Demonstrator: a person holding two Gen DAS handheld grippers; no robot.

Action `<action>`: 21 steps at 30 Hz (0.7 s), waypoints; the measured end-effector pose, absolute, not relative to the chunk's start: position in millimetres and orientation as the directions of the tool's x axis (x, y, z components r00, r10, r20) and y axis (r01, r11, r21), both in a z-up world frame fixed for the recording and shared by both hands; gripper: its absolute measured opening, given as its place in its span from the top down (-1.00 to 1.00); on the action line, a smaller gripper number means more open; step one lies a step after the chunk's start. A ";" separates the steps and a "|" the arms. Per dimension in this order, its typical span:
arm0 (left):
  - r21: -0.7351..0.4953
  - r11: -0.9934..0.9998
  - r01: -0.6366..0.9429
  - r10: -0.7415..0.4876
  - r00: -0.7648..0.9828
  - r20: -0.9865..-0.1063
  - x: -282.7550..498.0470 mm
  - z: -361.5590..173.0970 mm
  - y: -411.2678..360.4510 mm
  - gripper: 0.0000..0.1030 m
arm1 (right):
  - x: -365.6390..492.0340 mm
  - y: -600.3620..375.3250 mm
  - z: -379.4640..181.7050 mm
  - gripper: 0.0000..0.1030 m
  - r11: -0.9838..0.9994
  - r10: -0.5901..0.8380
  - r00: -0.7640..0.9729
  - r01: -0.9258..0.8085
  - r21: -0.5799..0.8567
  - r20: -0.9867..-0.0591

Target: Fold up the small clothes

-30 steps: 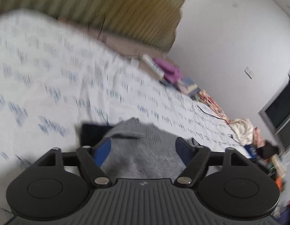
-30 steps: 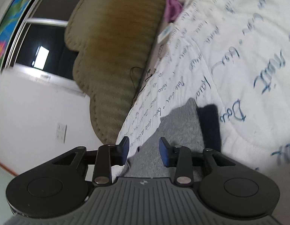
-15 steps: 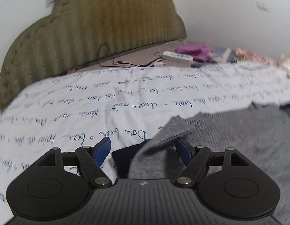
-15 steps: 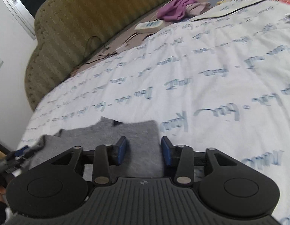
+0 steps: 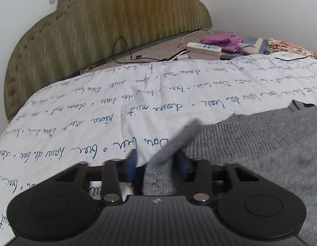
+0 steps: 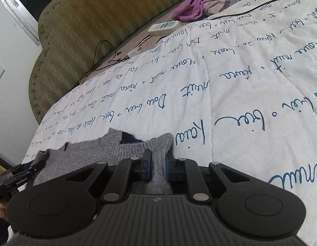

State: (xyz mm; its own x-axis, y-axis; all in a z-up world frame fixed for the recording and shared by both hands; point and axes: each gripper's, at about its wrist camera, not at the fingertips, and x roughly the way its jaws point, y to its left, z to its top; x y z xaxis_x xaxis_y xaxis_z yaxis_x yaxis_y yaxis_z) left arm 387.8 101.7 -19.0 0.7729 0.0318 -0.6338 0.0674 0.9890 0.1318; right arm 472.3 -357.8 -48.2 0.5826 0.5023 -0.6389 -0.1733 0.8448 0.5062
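Grey sweater [image 6: 109, 153] lies on bedspread [image 6: 230, 94] with blue script, unreadable. Right gripper [image 6: 158, 165] just closed, clamped on its knit edge. Left gripper [image 5: 156, 164] jaws closing around a raised, blurred fold; contact unclear.

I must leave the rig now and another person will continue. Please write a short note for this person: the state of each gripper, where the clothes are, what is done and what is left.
Left gripper: jaws have just been closing around a raised corner of the grey sweater; the picture is blurred, so a firm grip is not sure.
Right gripper: jaws have just closed, and the pads pinch the other corner of the sweater.
The sweater lies on the white bedspread with blue writing, mostly spread out between the two grippers.
Done: both corners taken.
Left: check the left grip, then make the fold. No finished fold shows yet.
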 end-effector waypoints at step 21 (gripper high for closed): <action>0.029 1.000 0.002 0.018 0.732 -0.681 400.2 -26.3 113.6 0.90 | 463.3 -384.8 -53.9 0.82 0.798 0.505 0.639 -0.090 0.596 -0.580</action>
State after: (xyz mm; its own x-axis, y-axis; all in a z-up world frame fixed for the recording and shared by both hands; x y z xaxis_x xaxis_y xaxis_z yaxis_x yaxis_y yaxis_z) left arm 400.2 113.6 -26.2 0.7320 0.0184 -0.6810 0.0018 0.9996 0.0290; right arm 463.3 -384.8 -53.9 0.6391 0.5052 -0.5799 -0.0897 0.7978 0.5962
